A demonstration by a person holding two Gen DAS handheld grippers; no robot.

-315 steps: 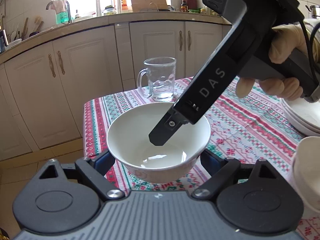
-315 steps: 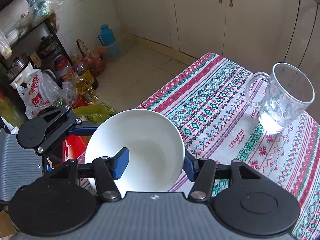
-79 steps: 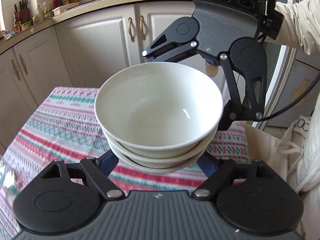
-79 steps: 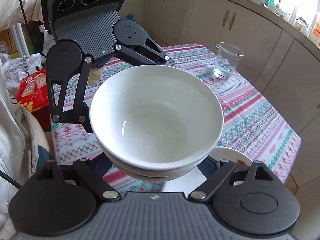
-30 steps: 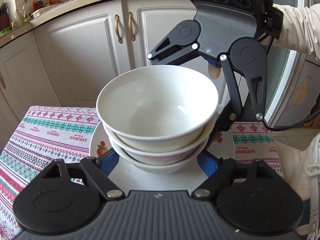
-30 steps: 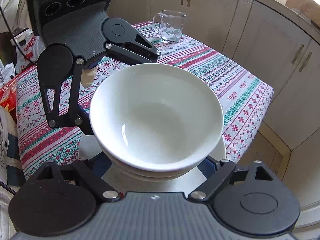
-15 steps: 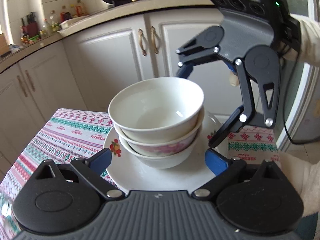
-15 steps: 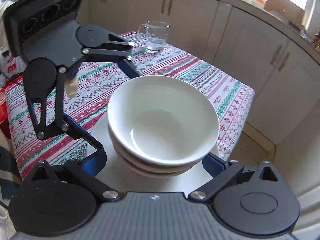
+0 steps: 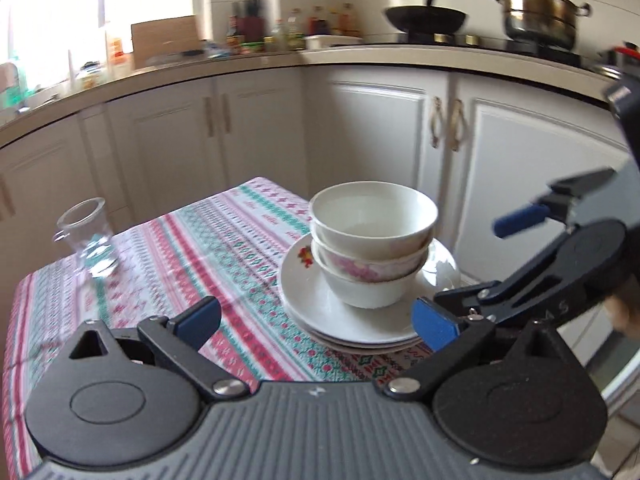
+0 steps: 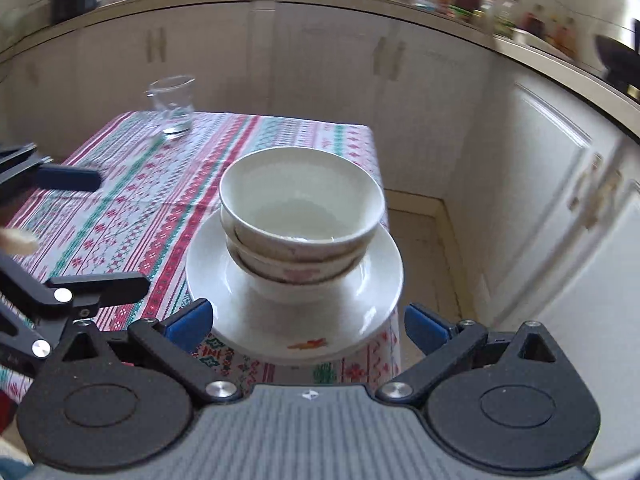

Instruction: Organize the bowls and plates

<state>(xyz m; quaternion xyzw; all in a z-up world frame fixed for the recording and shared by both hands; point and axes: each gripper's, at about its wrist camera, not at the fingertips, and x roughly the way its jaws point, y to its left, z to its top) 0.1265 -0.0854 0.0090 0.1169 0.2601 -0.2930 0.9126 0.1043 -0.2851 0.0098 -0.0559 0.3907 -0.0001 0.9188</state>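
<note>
A stack of white bowls (image 9: 372,240) (image 10: 300,220), some with pink flower prints, stands on a stack of white plates (image 9: 316,312) (image 10: 372,296) near the table's corner. My left gripper (image 9: 316,322) is open and empty, drawn back from the stack. My right gripper (image 10: 308,324) is open and empty, also drawn back from it. Each gripper shows in the other's view: the right one (image 9: 472,272) at the right, the left one (image 10: 104,228) at the left.
A glass mug (image 9: 86,242) (image 10: 174,106) stands at the far side of the patterned tablecloth (image 9: 180,264) (image 10: 120,196). White kitchen cabinets (image 9: 380,140) surround the table. The plates sit close to the table edge, with floor (image 10: 416,224) beyond.
Both grippers opened and let go of the bowl stack, now resting on the plates. Both have pulled back and away from it over the last second.
</note>
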